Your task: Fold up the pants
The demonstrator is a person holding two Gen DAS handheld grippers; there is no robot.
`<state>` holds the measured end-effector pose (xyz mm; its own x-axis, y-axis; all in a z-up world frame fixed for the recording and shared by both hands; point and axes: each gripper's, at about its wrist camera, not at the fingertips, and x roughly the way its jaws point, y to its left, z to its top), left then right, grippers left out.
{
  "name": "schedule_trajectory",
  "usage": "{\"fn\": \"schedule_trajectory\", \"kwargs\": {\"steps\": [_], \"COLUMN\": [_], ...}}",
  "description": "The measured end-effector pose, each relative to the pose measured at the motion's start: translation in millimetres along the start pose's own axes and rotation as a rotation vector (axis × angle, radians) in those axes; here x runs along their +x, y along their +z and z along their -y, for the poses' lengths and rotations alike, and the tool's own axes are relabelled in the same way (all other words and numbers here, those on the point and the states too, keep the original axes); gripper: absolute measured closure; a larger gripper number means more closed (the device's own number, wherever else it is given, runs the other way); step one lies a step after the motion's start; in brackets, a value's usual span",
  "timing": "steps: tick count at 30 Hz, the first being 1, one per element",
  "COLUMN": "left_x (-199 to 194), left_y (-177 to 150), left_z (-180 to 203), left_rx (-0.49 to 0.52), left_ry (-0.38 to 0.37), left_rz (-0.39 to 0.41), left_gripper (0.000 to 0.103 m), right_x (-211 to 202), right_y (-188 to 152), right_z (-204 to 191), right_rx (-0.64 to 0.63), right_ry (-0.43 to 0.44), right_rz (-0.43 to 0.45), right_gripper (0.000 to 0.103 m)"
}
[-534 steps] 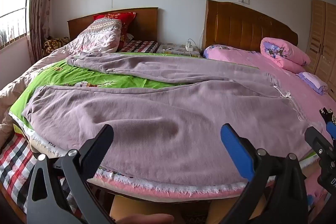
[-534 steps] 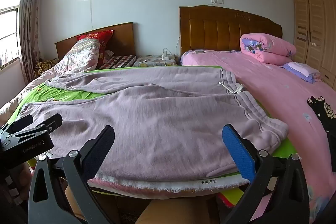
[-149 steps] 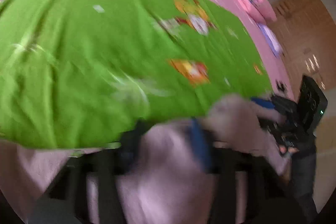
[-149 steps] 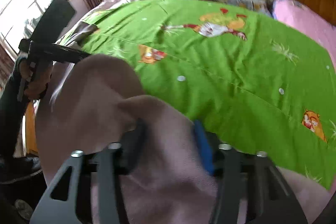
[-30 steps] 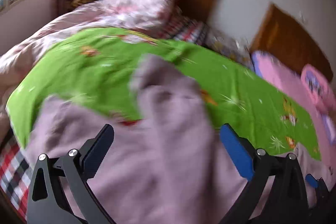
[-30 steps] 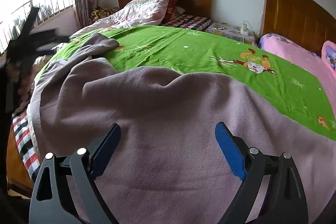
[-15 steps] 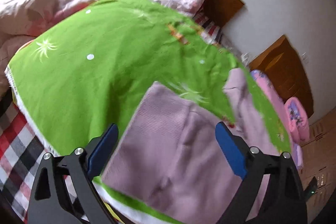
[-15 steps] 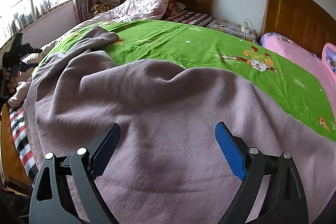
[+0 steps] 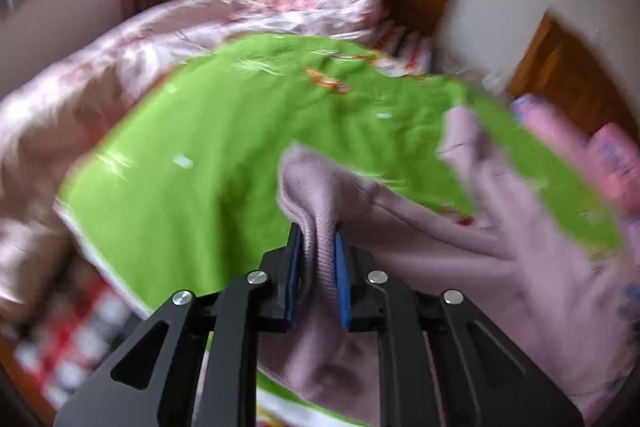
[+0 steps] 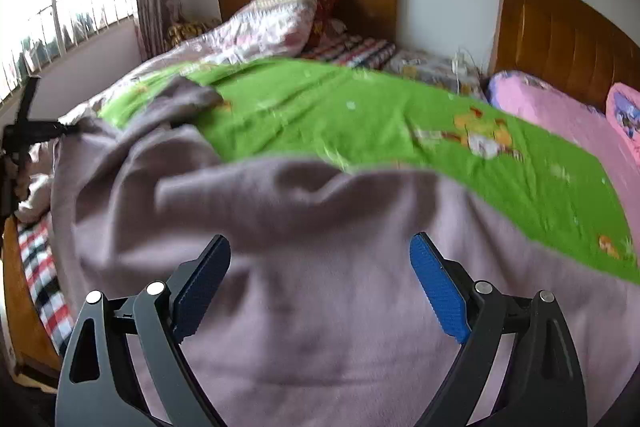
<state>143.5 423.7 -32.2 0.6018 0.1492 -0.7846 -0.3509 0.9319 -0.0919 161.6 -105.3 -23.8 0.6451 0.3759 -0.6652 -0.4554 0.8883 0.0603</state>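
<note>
gripping the cuff end of the mauve pants (image 9: 320, 211), our left claw (image 9: 318, 267) has just been closing and now pinches the fabric. our right claw (image 10: 320, 267) hovers wide over the pants on the green sheet (image 10: 360, 115); we should carry the cuff across evenly, keeping edges aligned.

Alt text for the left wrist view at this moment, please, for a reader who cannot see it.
The left gripper, jaws just closed, pinches a bunched fold of the mauve knit pants between its blue pads. The pants trail to the right over a bright green cartoon-print sheet on the bed. The picture is blurred; a pale floral quilt and wooden headboards lie behind.
</note>
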Motion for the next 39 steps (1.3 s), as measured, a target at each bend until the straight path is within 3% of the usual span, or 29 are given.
{"fn": "schedule_trajectory", "kwargs": {"steps": [3,4,5,7,8,10,14,16,18,21,24,25,26,27,28,33,36,39], "left_x": [22.8,28.3,30.1,23.4,15.2,-6.8,-42.7,-33.7,-8.0,44.5,93.0,101.1,96.9,92.9,81.9,-20.5,-59.7,-48.7], "left_y": [0.4,-1.2,-4.2,-6.3,-3.3,1.5,21.0,31.3,37.7,40.7,34.2,31.9,32.6,32.9,32.1,28.5,5.1,-24.5], "left_z": [-6.7,-8.8,-10.2,-11.5,-8.3,11.6,116.1,175.2,232.3,287.2,298.7,292.8,286.6,276.7,267.5,173.5,92.7,30.3], "left_rx": [-0.012,-0.008,-0.001,-0.015,-0.023,-0.021,0.163,0.255,0.334,0.443,0.487,0.480,0.452,0.416,0.387,0.074,-0.133,-0.247], "left_ry": [0.052,0.073,0.092,0.265,0.327,0.380,0.202,0.085,0.045,0.180,0.307,0.327,0.305,0.304,0.279,0.024,-0.177,-0.262], "left_rz": [-0.092,-0.094,-0.083,-0.041,-0.011,0.058,0.153,0.108,0.029,-0.077,-0.221,-0.245,-0.224,-0.228,-0.203,0.035,0.085,0.056], "left_gripper": [0.077,0.065,0.042,0.016,0.016,0.016,0.002,0.002,0.002,0.002,0.021,0.031,0.063,0.083,0.093,0.095,0.094,0.080], "right_x": [12.2,18.7,27.7,47.2,46.2,47.1,48.1,46.0,45.0,44.7,45.0,44.9,44.9,44.7,44.8,45.1,45.3,45.1], "right_y": [3.5,1.2,-3.2,-16.9,-19.0,-18.2,-20.1,-21.1,-21.6,-21.6,-21.9,-21.9,-21.9,-22.0,-21.7,-21.4,-21.5,-21.7], "right_z": [-6.8,-8.9,-11.5,-13.6,-11.2,-9.3,-11.7,-11.1,-12.1,-11.1,-9.0,-9.0,-9.2,-9.2,-8.5,-8.4,-9.4,-10.0], "right_rx": [-0.022,-0.034,-0.050,-0.061,-0.037,-0.027,-0.035,-0.032,-0.031,-0.032,-0.022,-0.021,-0.022,-0.021,-0.019,-0.017,-0.019,-0.022], "right_ry": [0.024,0.012,-0.011,-0.029,-0.018,-0.005,-0.016,-0.013,-0.014,-0.015,-0.003,-0.002,-0.002,-0.002,0.001,0.003,0.001,0.000], "right_rz": [-0.067,-0.095,-0.136,-0.221,-0.200,-0.207,-0.201,-0.198,-0.196,-0.192,-0.191,-0.190,-0.190,-0.189,-0.188,-0.187,-0.187,-0.187], "right_gripper": [0.015,0.015,0.015,0.013,0.013,0.012,0.011,0.011,0.011,0.011,0.011,0.011,0.011,0.011,0.011,0.011,0.011,0.010]}}
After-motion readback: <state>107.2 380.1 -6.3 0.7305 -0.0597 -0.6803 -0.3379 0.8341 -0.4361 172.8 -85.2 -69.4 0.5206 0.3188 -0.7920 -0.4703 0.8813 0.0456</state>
